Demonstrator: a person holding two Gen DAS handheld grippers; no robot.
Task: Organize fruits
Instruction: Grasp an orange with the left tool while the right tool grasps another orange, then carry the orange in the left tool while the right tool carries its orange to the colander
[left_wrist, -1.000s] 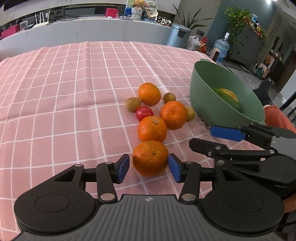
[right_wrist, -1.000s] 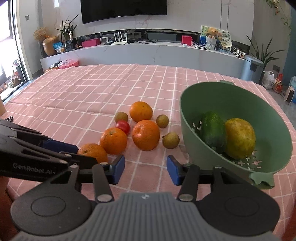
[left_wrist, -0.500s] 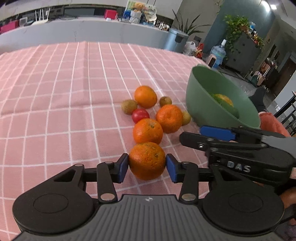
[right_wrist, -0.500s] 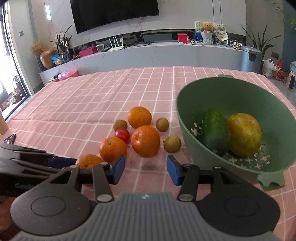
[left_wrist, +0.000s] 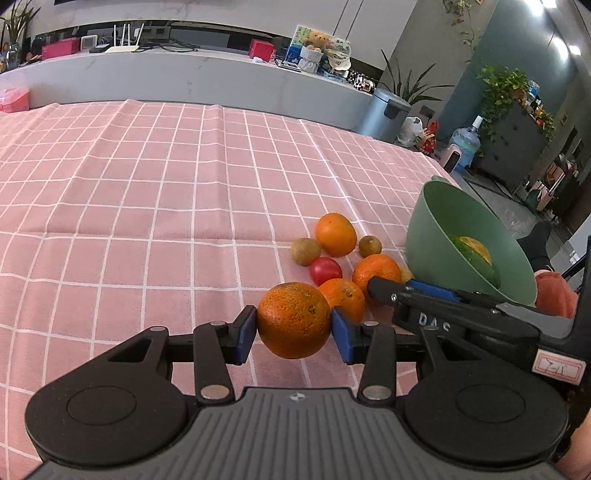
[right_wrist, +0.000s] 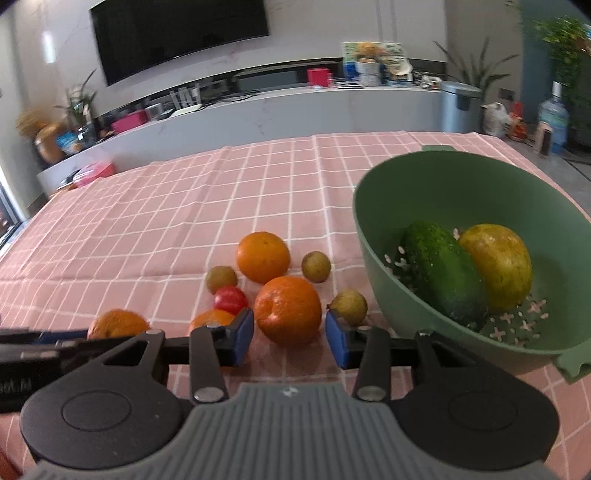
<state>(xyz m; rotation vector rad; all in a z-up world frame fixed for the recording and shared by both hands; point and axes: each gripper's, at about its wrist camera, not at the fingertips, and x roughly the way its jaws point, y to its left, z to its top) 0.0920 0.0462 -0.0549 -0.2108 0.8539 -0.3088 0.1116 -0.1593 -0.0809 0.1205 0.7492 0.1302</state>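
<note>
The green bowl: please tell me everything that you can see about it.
The green bowl is a deep, round colander that looks like matte plastic, with cross-shaped drain holes in its bottom and a small handle tab on its near and far rims. It stands upright on the pink checked tablecloth, to the right of the loose fruit. Inside lie a dark green cucumber and a yellow-green fruit, touching each other. No gripper touches the bowl.

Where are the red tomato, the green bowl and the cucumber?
red tomato (right_wrist: 230, 299), right wrist view, its top.
green bowl (right_wrist: 436, 192), right wrist view, inner back wall.
cucumber (right_wrist: 441, 269), right wrist view, its middle.
</note>
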